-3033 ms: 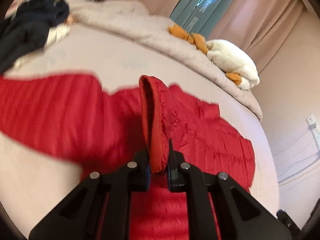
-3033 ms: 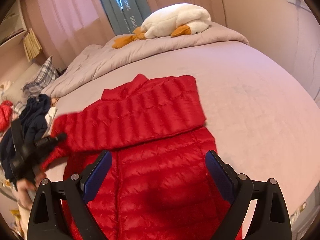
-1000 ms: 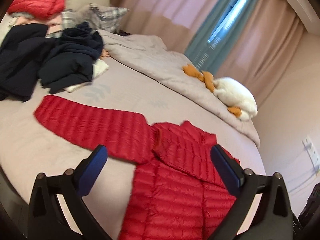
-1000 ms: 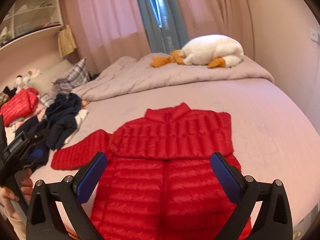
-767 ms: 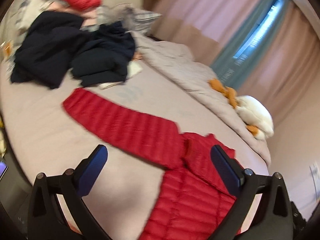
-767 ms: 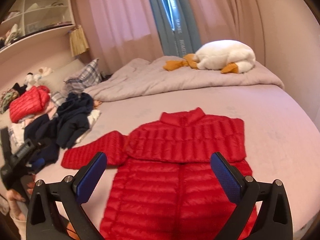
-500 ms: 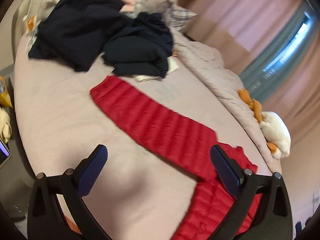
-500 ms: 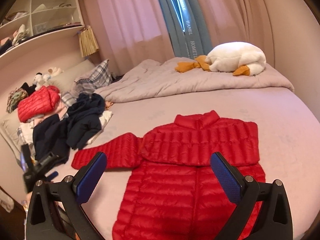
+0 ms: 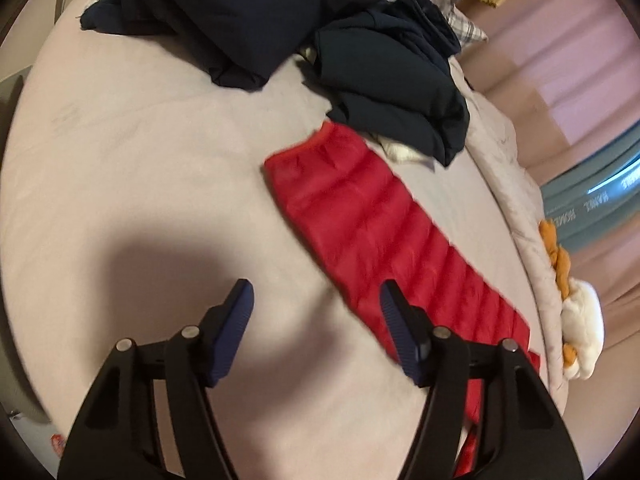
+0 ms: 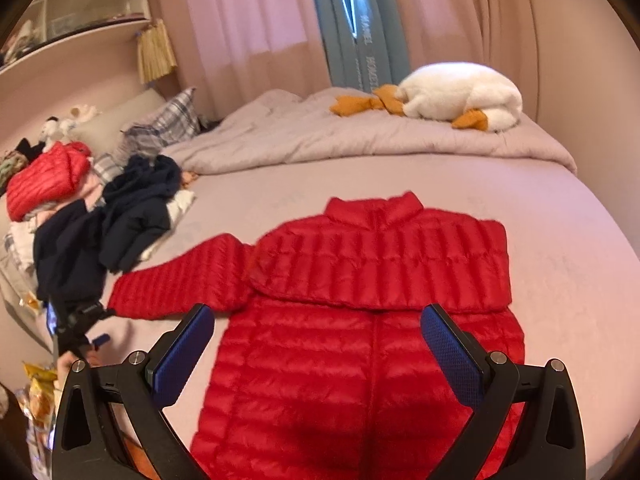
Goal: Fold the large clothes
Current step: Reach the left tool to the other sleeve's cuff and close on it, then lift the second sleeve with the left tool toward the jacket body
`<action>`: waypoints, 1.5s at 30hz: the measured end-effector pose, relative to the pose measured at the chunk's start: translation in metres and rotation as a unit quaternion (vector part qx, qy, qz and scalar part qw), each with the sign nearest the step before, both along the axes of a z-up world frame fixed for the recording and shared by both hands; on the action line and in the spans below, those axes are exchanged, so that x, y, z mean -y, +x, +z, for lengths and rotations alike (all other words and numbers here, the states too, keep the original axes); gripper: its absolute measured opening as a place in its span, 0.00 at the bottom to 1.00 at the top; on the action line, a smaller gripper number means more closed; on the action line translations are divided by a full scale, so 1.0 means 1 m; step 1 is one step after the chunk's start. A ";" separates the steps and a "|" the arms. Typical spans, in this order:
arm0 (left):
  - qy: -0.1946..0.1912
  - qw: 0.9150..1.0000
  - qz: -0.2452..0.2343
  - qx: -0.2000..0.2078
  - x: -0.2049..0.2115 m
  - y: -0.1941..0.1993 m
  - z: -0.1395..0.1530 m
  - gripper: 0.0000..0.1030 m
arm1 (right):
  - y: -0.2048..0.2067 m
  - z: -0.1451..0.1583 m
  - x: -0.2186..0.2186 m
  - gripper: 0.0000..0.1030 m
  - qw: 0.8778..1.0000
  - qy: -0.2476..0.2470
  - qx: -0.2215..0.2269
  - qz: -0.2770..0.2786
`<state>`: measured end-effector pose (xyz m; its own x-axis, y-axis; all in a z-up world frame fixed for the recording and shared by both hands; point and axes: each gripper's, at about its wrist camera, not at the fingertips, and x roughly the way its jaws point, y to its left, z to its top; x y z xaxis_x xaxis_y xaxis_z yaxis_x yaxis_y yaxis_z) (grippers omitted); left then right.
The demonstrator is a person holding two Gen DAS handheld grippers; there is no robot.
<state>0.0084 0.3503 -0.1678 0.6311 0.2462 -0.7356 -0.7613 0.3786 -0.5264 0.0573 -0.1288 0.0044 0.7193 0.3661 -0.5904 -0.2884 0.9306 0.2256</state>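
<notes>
- On the bed [image 10: 560,264], pale mauve sheet: our red puffer jacket [image 10: 360,340] flat, front up; one sleeve folded across its chest, the other sleeve [image 9: 380,232] stretched out toward the dark clothes [image 9: 384,80]
- Far edge: grey duvet [image 10: 320,140]; white plush goose [image 10: 460,96]; pink curtains [image 10: 248,28] behind
- Left gripper [image 9: 316,312]: jaws just been closing, nothing between them, over bare sheet beside the sleeve
- Right gripper [image 10: 316,340]: spread wide, empty, above the jacket

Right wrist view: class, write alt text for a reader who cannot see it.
A red puffer jacket lies flat on a bed, one sleeve folded across its chest, the other sleeve stretched towards dark clothes. The open right gripper hovers above it, holding nothing.
</notes>
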 end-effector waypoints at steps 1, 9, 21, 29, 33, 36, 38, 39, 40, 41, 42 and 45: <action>-0.001 1.000 -0.001 0.006 -0.005 0.002 -0.001 0.63 | 0.003 -0.002 0.001 0.99 1.000 0.002 -0.006 -0.002; -0.028 0.999 0.021 0.011 -0.035 0.023 -0.016 0.62 | 0.016 -0.012 0.001 0.99 0.999 0.000 -0.028 -0.014; -0.019 0.999 0.040 0.000 -0.031 0.029 -0.013 0.06 | 0.017 -0.022 0.008 0.99 0.999 -0.009 -0.045 -0.016; 0.057 0.997 -0.001 0.059 0.016 0.031 0.062 0.05 | 0.008 -0.014 0.029 0.99 0.999 0.008 -0.028 -0.031; 0.085 0.993 -0.027 0.082 0.043 0.035 0.098 0.05 | 0.004 -0.011 0.041 0.99 0.999 0.009 -0.021 -0.043; 0.101 0.989 -0.048 0.095 0.065 0.042 0.122 0.04 | 0.000 -0.008 0.050 0.99 0.998 0.021 -0.016 -0.049; 0.110 0.987 -0.061 0.100 0.078 0.047 0.133 0.04 | -0.002 -0.008 0.056 0.99 0.998 0.028 -0.013 -0.053; 0.114 0.985 -0.071 0.107 0.086 0.049 0.140 0.04 | -0.004 -0.008 0.058 0.99 0.998 0.031 -0.011 -0.055; 0.117 0.984 -0.079 0.110 0.093 0.053 0.143 0.04 | -0.006 -0.007 0.061 0.99 0.998 0.033 -0.009 -0.058; 0.121 0.983 -0.086 0.113 0.097 0.055 0.147 0.04 | -0.007 -0.007 0.064 0.99 0.998 0.036 -0.007 -0.060; 0.124 0.981 -0.094 0.117 0.104 0.057 0.152 0.04 | -0.008 -0.007 0.067 0.99 0.997 0.039 -0.007 -0.062; 0.124 0.976 -0.120 0.130 0.123 0.065 0.163 0.04 | -0.010 -0.009 0.075 0.99 0.997 0.044 -0.006 -0.070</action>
<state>0.0734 0.2272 -0.0050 0.8496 0.2184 -0.4801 -0.4883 0.6698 -0.5594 0.0477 -0.2036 -0.0041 0.7604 0.3142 -0.5684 -0.1546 0.9376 0.3114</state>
